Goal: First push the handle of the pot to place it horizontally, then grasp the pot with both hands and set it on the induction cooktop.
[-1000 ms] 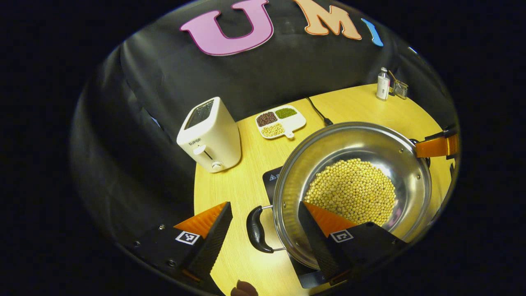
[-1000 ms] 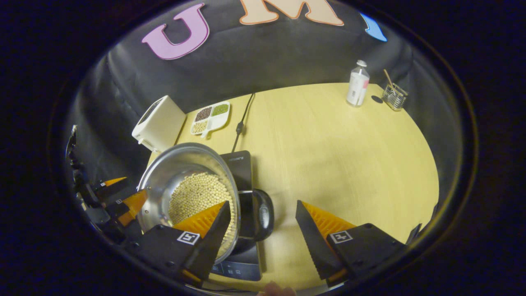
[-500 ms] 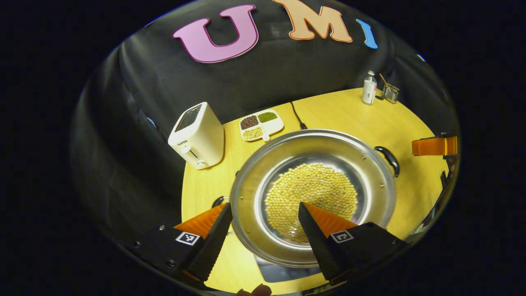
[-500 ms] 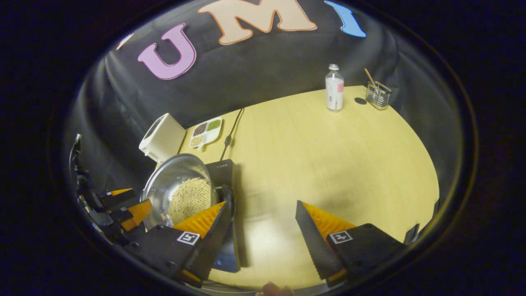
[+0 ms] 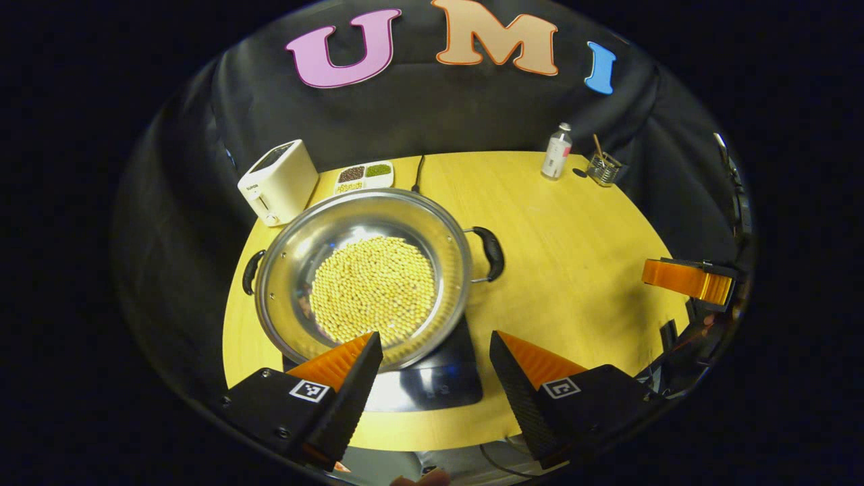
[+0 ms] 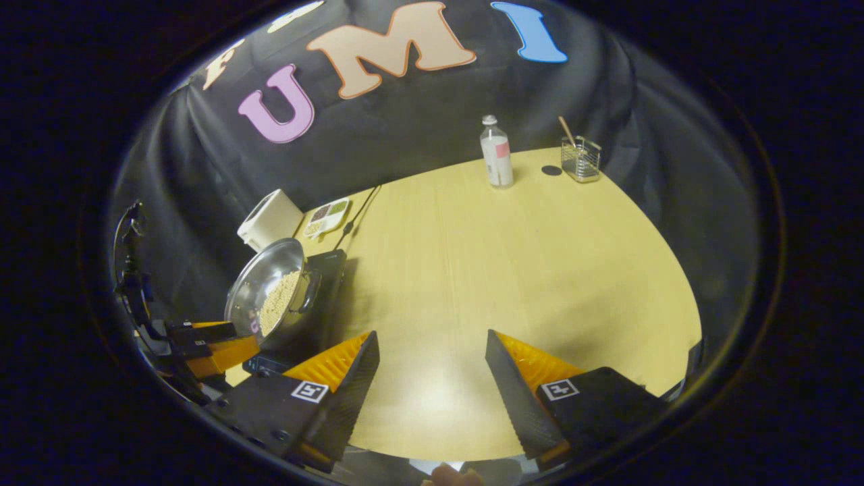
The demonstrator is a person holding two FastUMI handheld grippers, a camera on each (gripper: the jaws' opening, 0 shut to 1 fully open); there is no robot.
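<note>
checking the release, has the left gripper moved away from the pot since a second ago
Yes. The left gripper has backed away toward the table's near edge: the pot on the induction cooktop now sits beyond its fingers, which earlier straddled the rim.

Pot on cooktop — right gripper spread, apart.

Pot on cooktop blocks left; toaster behind; table right open
</note>
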